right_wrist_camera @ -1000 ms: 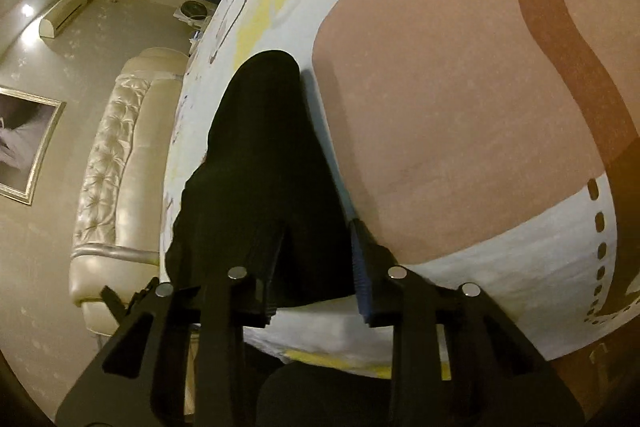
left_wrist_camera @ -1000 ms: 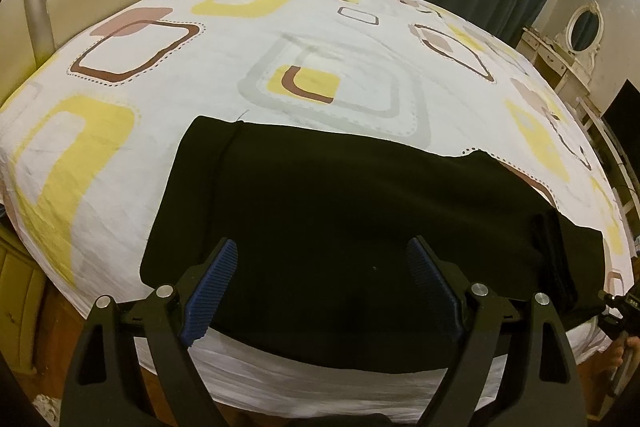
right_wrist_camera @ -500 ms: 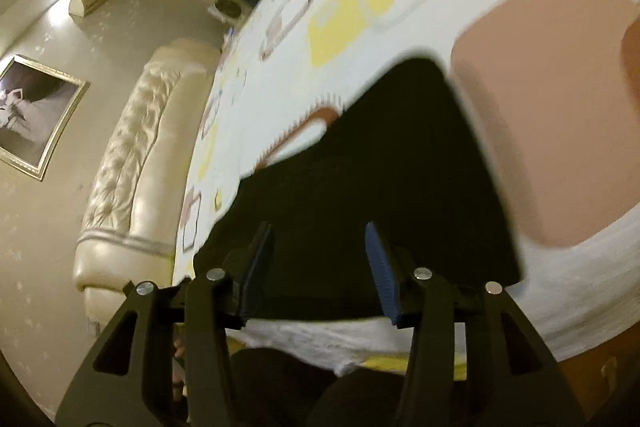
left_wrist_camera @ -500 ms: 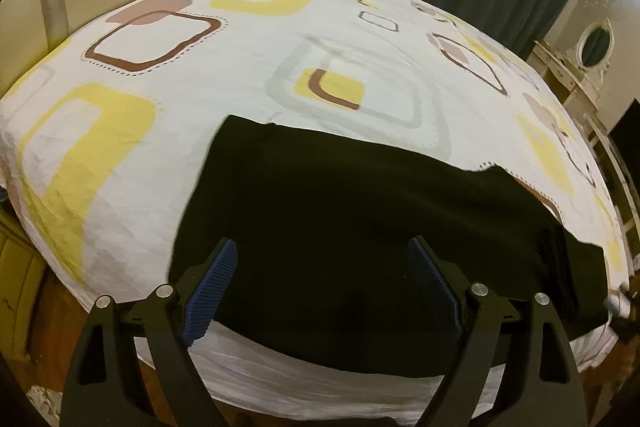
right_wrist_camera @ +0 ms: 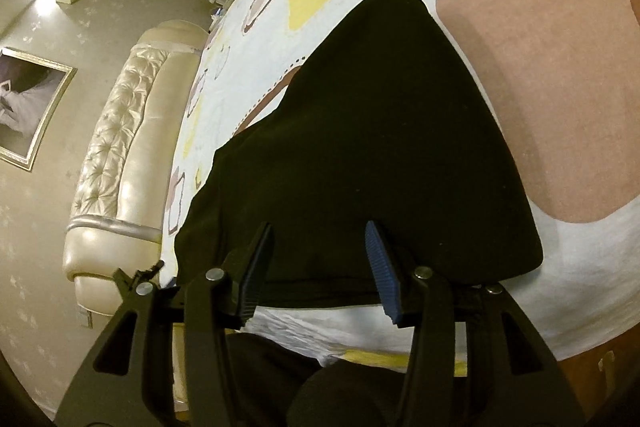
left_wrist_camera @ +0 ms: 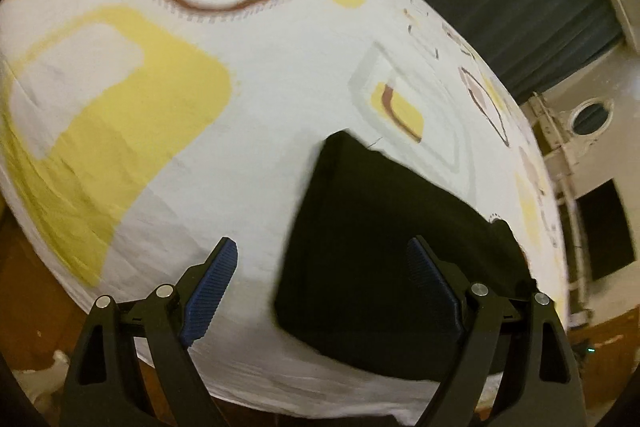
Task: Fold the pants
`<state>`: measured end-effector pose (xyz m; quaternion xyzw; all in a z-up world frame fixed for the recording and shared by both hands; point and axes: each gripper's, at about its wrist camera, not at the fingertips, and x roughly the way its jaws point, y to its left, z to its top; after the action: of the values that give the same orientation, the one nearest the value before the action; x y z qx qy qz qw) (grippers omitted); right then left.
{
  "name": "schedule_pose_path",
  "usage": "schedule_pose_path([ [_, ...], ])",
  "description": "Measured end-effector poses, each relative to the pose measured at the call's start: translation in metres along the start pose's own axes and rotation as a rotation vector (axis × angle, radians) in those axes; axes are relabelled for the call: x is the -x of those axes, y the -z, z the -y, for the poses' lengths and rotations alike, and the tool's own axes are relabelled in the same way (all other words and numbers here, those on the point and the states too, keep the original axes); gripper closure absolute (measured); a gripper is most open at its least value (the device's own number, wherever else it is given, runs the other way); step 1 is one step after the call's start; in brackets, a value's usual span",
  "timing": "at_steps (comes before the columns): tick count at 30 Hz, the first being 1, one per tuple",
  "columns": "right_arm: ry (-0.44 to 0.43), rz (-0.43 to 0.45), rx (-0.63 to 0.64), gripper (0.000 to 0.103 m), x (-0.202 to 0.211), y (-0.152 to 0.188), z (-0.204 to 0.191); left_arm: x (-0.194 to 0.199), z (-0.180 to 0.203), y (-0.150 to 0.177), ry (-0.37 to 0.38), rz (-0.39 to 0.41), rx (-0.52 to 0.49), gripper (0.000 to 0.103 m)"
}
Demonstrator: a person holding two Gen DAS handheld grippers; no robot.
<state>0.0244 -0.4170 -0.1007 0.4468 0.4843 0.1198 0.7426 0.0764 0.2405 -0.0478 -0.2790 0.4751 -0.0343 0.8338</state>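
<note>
One bed (left_wrist_camera: 248, 131) is carrying one pair of folded black pants (right_wrist_camera: 360, 147) near its edge. My left gripper (left_wrist_camera: 322, 287) is hovering wide apart, having slid leftward. My right gripper (right_wrist_camera: 320, 259), just opening, is gaping, pants released.

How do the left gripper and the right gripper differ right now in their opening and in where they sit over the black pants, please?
The left gripper is wide open, while the right gripper has just been opening and stands narrower. The left gripper straddles the side edge of the pants, one finger over the bedsheet; the right gripper's fingers both sit over the pants. Neither holds any fabric.
</note>
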Motion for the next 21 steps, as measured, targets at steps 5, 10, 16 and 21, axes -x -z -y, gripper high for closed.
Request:
schedule_pose_path([
  [5,-0.014,0.008,-0.006,0.049,0.001,0.0,0.001,-0.018,-0.01,-0.005,0.079,-0.076,-0.038,0.018],
  [10,-0.025,0.019,0.007,0.04,0.0,0.002,-0.002,-0.032,0.004,-0.011,0.176,-0.138,-0.098,0.02],
  [16,-0.022,0.028,0.026,0.033,0.0,0.003,-0.007,-0.062,0.023,-0.014,0.254,-0.216,-0.086,0.056],
  [21,-0.049,0.037,0.034,0.029,0.001,0.004,-0.006,-0.068,0.029,-0.01,0.281,-0.23,-0.054,0.084],
])
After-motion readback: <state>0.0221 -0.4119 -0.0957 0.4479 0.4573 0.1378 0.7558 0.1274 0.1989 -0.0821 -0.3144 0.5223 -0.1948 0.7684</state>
